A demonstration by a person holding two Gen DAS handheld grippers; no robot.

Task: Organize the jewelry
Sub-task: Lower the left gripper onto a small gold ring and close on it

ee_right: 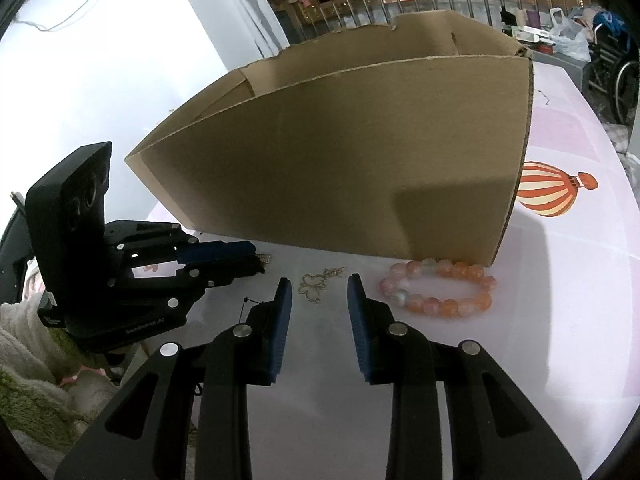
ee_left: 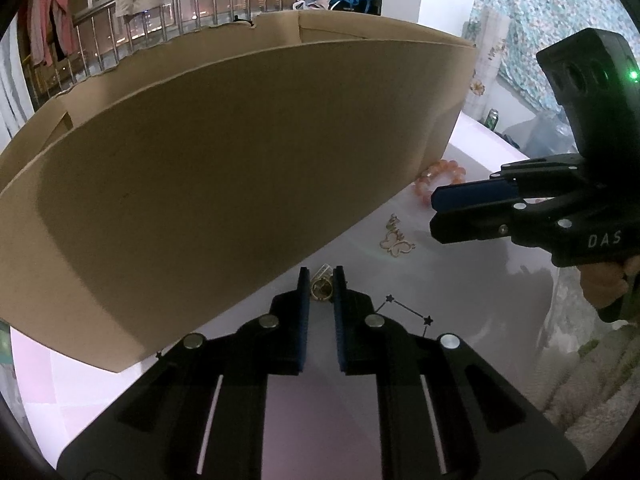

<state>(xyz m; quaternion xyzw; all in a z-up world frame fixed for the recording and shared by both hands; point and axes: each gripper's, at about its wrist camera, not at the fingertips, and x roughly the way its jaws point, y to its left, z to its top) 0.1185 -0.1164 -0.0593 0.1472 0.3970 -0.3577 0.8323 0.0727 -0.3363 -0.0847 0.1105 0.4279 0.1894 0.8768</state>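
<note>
Background: metal railing with hung clothes across the top of both views, night lights behind it. White tabletop (ee_right: 580,280) with pale pink squares and a printed striped hot-air balloon (ee_right: 548,192) at right-centre of the right wrist view.

Cardboard box (ee_right: 340,160), open top with ragged cut edges, fills the middle of both frames. It sits on the tabletop; jewelry lies along its near wall.

Left gripper (ee_left: 321,280), bottom centre of the left wrist view: blue pads nearly together, pinching a small gold ring-shaped piece (ee_left: 322,290) at the fingertips, just beside the box's lower edge. Can't tell exactly what the piece is; something small and gold pokes out above it. In the right wrist view this same gripper comes in from the left edge, with something small and gold at its tip, too small to identify.

Right gripper (ee_right: 318,292), bottom centre of its own view: fingers spread apart, nothing between the pads. It stands over the tabletop, apart from the jewelry. In the left wrist view it enters from the right edge, with part of a hand (ee_left: 604,284) below it.

Gold butterfly-outline pendant (ee_right: 314,288) lies flat on the tabletop just past the right gripper's fingertips, in line with the gap, short chain toward the box.

Orange-pink bead bracelet (ee_right: 438,286) lies flat, right of the pendant, near the box's right corner; whether it touches the box I can't tell.

Thin black star-and-line print (ee_left: 408,312) on the tabletop, right of the left fingertips.
</note>
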